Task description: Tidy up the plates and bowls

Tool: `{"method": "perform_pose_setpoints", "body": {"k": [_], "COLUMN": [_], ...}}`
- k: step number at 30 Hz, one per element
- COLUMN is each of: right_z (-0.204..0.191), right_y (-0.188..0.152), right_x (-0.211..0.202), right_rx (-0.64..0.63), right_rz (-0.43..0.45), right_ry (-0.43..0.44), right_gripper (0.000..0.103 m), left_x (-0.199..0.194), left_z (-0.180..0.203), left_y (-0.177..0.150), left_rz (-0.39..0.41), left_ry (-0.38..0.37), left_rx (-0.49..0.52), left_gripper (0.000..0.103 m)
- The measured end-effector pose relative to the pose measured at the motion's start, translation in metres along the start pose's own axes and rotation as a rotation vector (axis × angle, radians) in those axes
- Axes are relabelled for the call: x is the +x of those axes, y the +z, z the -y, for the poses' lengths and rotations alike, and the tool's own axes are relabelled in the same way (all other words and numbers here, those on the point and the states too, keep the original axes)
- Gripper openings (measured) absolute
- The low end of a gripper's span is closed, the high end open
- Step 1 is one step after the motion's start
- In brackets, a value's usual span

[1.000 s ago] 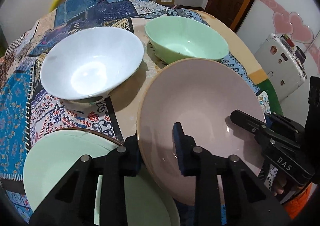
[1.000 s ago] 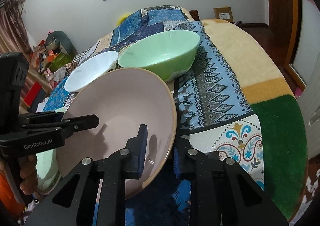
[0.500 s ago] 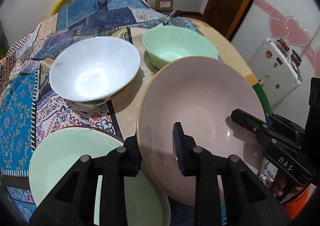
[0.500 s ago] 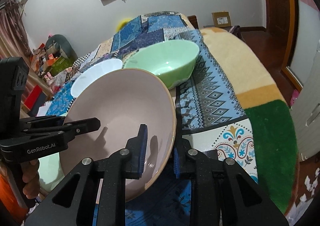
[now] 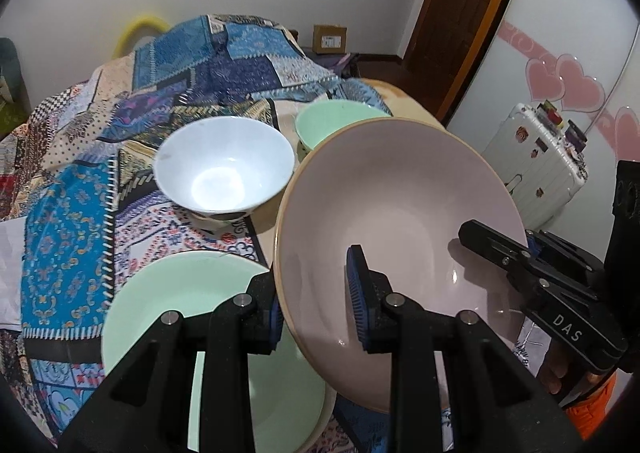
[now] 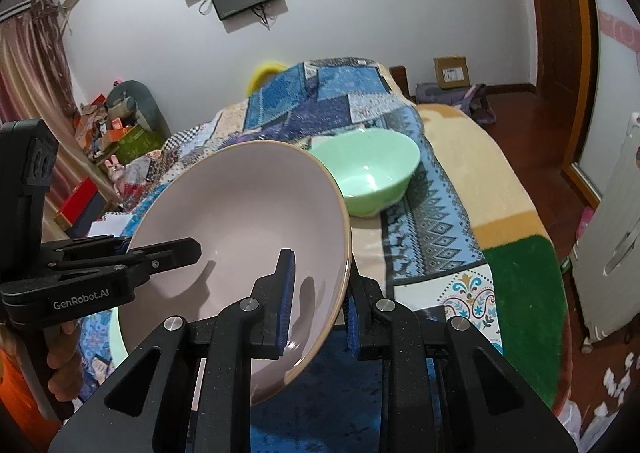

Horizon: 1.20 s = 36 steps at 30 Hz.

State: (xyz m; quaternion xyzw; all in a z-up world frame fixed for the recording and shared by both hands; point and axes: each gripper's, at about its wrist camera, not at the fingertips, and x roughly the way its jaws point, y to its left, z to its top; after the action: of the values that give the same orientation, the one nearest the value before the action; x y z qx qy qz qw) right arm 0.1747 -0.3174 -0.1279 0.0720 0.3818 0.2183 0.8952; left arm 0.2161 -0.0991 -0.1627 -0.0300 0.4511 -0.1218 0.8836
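- pink plate (image 5: 400, 221), large and shallow with a tan rim, held tilted in the air above the patterned bedspread (image 5: 68, 213), clear of the other dishes.
- left gripper (image 5: 316, 305) clamped on the plate's near left rim, one blue pad inside the dish, the other behind the rim.
- right gripper (image 6: 318, 301) pinching the opposite rim the same way, one pad on the inner face, one under the edge.
- each gripper visible in the other's view, reaching in from the side over the plate's surface.
- pale green plate (image 5: 188, 301) lying flat on the bedspread just below the left gripper.
- white bowl (image 5: 224, 169) upright beyond it, near the pink plate's far left edge.
- green bowl (image 6: 368, 173) upright further back, partly hidden behind the pink rim.
- white suitcase (image 5: 536, 169) standing off to the right.
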Motion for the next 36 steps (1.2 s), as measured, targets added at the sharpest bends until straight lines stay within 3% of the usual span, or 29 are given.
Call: {"method": "perform_pose_setpoints", "body": {"k": [20, 36], "right_z": [-0.092, -0.174], "right_y": [0.0, -0.012], "right_x": [0.004, 0.047], "right_rx": [-0.102, -0.189], "right_rz": [0.032, -0.042], "right_ry": [0.065, 0.216], "right_gripper": [0.02, 0.02], "left_x": [-0.09, -0.134], "left_z": [-0.068, -0.153], "left_y": [-0.035, -0.079], "left_rz": [0.113, 0.114], "left_ry": [0.049, 0.187], "left_rx": [-0.074, -0.187], "left_gripper": [0.028, 0.028]}}
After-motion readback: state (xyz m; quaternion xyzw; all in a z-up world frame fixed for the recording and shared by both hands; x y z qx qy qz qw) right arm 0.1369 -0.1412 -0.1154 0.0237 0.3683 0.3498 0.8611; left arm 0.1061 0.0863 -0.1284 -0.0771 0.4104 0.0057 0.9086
